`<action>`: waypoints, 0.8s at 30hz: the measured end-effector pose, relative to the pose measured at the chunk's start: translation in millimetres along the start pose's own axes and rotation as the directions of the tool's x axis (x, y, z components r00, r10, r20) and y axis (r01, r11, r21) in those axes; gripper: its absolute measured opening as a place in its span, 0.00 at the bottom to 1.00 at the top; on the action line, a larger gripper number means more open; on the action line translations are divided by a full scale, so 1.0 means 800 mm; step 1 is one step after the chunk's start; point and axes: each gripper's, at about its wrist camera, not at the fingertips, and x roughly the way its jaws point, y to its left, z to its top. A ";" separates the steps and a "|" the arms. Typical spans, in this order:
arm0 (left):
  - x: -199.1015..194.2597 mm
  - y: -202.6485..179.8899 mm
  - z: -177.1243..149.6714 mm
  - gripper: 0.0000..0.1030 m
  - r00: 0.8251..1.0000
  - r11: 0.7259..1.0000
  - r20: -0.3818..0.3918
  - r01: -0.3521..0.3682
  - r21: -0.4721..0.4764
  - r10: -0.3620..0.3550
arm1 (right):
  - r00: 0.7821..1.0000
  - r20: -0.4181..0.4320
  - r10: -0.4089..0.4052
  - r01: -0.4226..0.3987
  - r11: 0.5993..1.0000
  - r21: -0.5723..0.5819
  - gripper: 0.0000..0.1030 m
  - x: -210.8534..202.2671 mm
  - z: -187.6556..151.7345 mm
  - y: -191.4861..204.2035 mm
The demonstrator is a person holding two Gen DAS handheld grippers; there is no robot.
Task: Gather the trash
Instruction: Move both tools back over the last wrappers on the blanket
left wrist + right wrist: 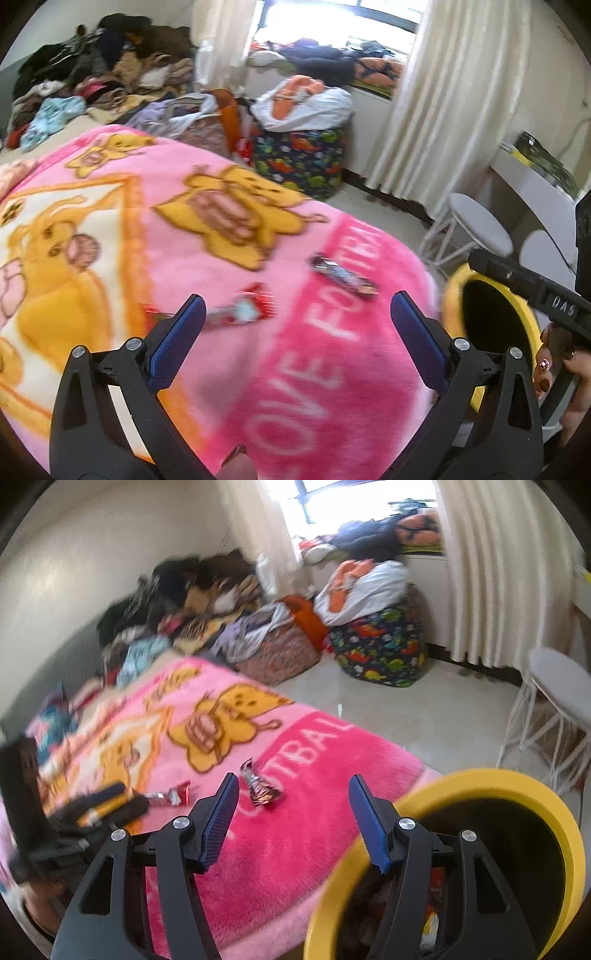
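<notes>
The left hand-held gripper [297, 308] hovers with jaws spread wide and empty above the pink blanket [258, 369]; the right hand-held gripper [293, 794] also gapes empty. Two wrappers, a red one [243, 310] and a dark one [343, 275], lie on the blanket just ahead, near the yellow bin [480, 782] beside the bed.

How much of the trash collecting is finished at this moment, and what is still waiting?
Some trash already lies inside the yellow bin. Nothing is in hand: the left gripper and the right gripper are both open and empty. Left to do: a red wrapper and a dark wrapper still lie on the pink blanket.
</notes>
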 end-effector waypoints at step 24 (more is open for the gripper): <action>0.047 0.104 -0.026 0.18 0.996 0.981 -0.090 -0.010 -0.195 -0.008 | 0.959 -0.283 -0.031 0.010 0.997 -0.073 0.18 0.149 -0.009 0.053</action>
